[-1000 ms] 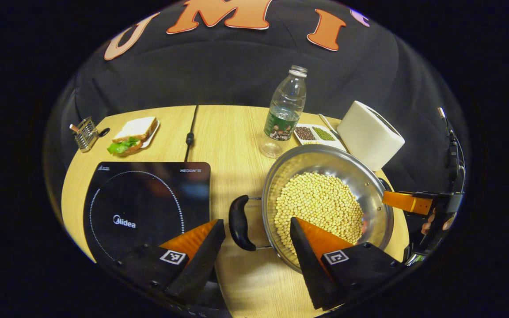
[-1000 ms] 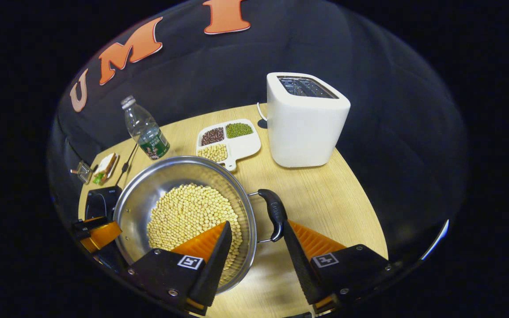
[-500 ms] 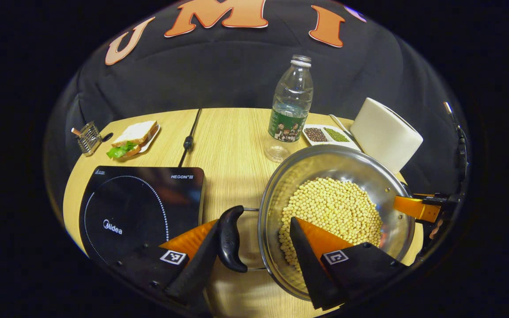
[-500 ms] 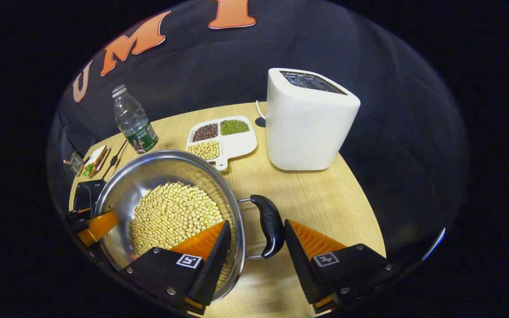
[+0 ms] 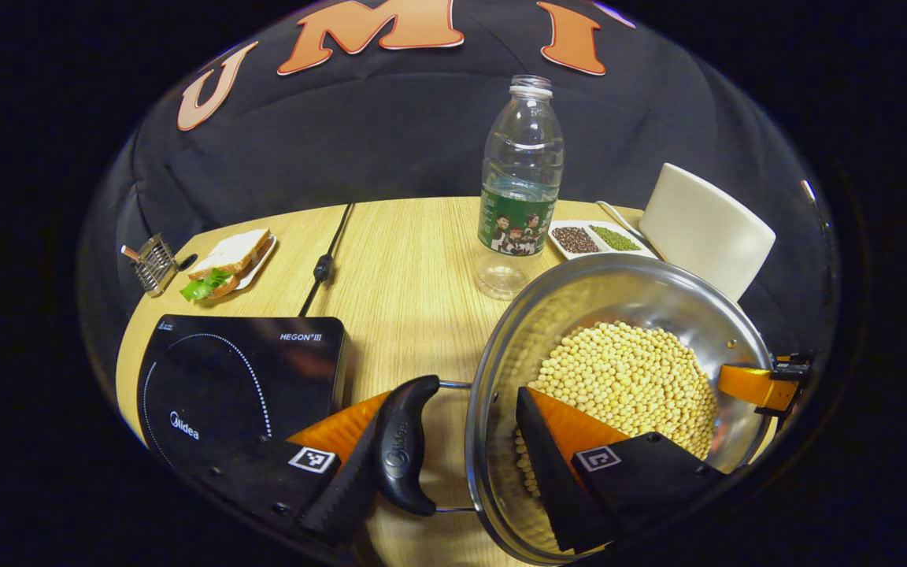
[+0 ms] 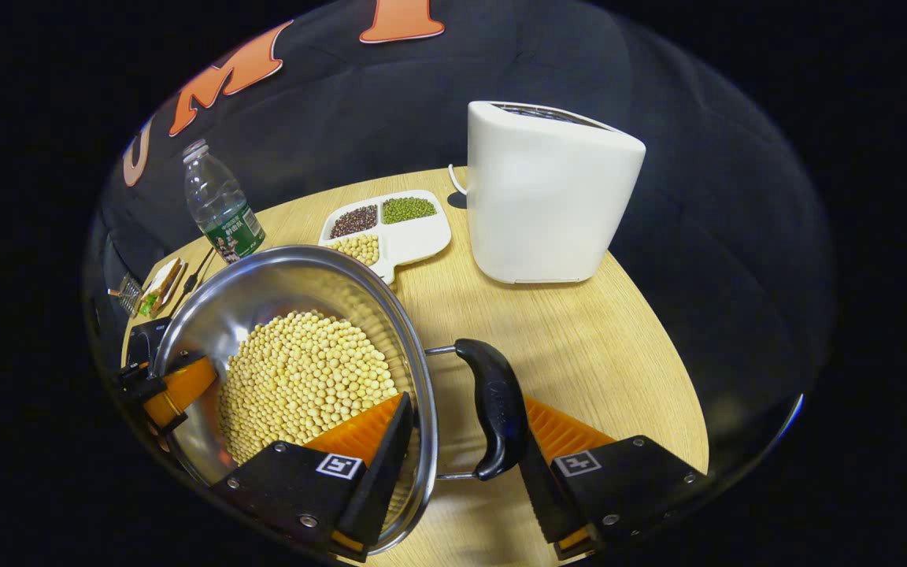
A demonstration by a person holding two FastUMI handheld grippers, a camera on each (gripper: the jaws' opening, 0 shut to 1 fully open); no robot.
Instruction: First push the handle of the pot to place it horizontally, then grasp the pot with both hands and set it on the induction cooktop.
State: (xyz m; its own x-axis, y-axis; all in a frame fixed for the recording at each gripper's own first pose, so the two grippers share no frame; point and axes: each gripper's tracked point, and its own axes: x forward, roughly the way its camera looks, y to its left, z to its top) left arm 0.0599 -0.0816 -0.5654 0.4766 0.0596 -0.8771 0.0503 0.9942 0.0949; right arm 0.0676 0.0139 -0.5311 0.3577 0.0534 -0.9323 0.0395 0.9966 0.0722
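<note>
A steel pot [image 5: 579, 299] of soybeans [image 5: 627, 378] stands on the wooden table, right of the black induction cooktop [image 5: 225, 370]. My left gripper [image 5: 453, 402] is open and straddles the pot's left side. Its outer finger touches the black left handle [image 5: 402, 449], and its inner finger is over the beans inside the rim. In the right gripper view the pot [image 6: 280, 287] is at lower left. My right gripper [image 6: 461, 405] is open astride the right handle [image 6: 497, 409] and the rim, one finger inside the pot. Each gripper shows across the pot in the other's view.
A clear bottle [image 5: 520, 189] stands just behind the pot. A white toaster [image 6: 548, 197] and a divided dish of beans [image 6: 390, 228] stand at the back right. A sandwich [image 5: 225, 256], a small wire rack [image 5: 154, 264] and a cable [image 5: 323, 264] lie beyond the cooktop.
Both grippers have come lower and closer to the pot. Each handle now lies between the fingers against the outer one. The finger gaps look the same.
</note>
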